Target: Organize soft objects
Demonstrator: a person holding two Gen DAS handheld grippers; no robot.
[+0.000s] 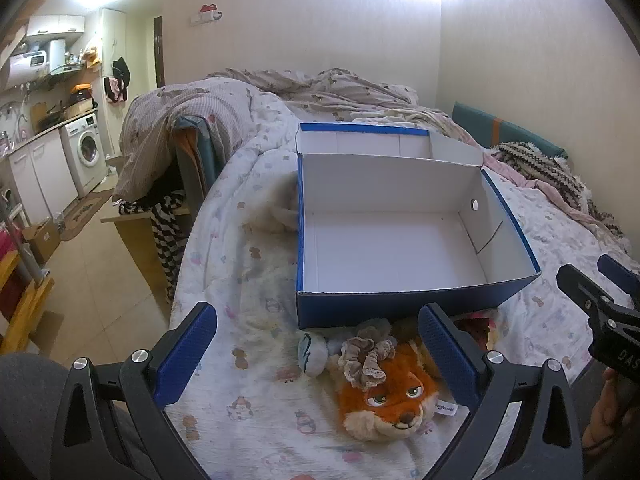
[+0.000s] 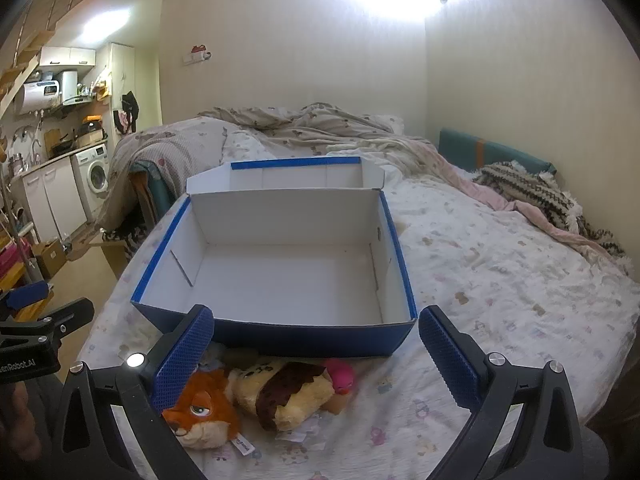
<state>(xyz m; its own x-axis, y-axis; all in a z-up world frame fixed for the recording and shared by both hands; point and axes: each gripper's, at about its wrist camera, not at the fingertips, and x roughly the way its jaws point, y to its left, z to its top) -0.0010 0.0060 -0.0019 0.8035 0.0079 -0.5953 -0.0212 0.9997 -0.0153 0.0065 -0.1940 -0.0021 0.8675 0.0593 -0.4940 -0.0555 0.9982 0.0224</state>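
Overhead glare, fisheye-bent dark edges

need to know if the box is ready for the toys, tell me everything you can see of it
The box is cardboard, blue outside and white inside, with nothing in it. It sits upright on the bed, its hinged lid folded open at the far side. One side wall has a small round hole. The fox and other soft toys lie on the bedding by its near wall; whether they touch it is unclear. Neither gripper touches it.
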